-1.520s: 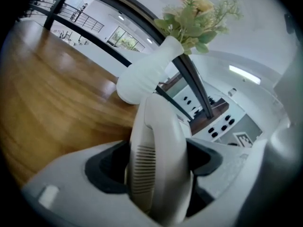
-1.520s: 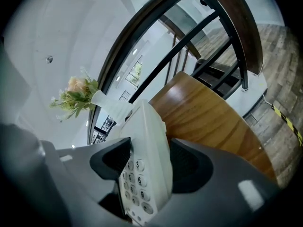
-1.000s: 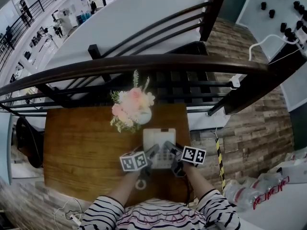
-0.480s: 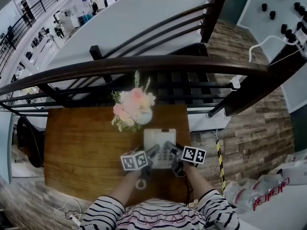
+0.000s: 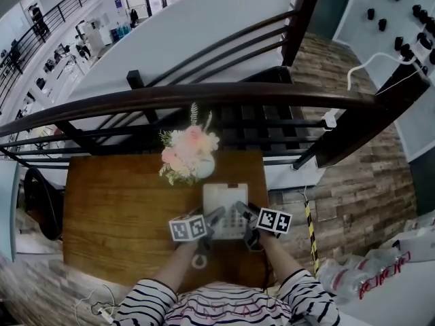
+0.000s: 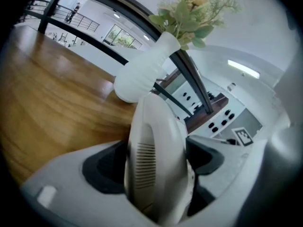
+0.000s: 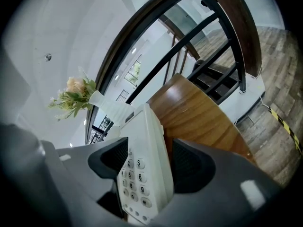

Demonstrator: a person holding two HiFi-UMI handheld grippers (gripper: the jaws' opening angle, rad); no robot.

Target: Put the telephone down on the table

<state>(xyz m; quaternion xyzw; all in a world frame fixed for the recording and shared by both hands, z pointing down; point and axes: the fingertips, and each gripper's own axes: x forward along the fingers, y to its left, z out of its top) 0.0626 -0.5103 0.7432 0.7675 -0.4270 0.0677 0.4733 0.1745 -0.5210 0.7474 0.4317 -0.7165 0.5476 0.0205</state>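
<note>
The telephone (image 5: 226, 206) lies flat on the wooden surface (image 5: 115, 202), just on the person's side of the flower vase (image 5: 202, 166). The left tongs (image 5: 215, 217) straddle its handset (image 6: 154, 160) and the right tongs (image 5: 242, 213) straddle its keypad side. Both have just been opening and stand apart, not gripping.
</note>
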